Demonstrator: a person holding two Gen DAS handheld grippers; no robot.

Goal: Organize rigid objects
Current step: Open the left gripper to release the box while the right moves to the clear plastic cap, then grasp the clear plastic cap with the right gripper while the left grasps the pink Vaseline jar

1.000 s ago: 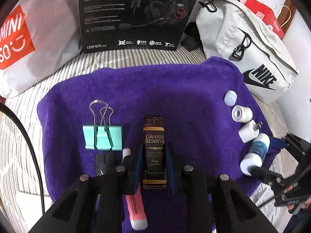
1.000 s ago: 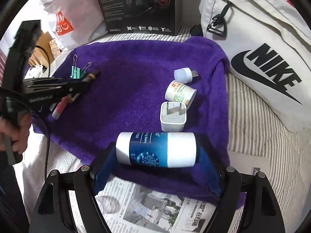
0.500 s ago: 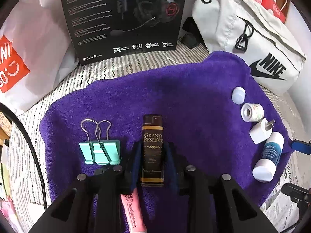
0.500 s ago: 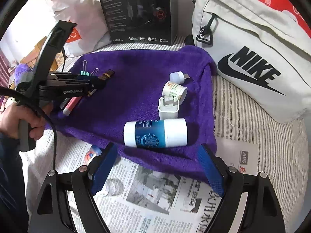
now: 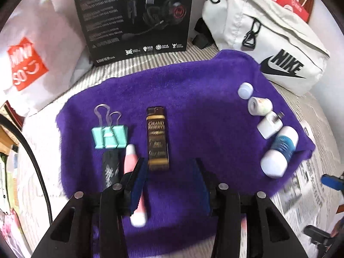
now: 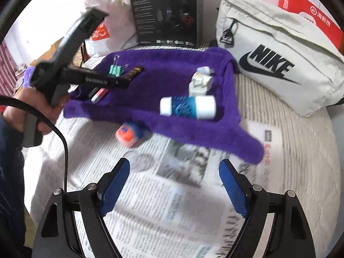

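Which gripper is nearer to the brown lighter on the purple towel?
Left. The left gripper is just before the lighter, opening, nothing between its fingers. The right gripper is open over the newspaper, off the towel.

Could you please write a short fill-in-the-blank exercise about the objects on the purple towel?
1. The brown lighter lies on the ____ towel.
2. The binder clips are ____ in colour.
3. The blue and white bottle lies on its ____.
4. The word on the white bag is ____.

Missing words: purple; green; side; NIKE
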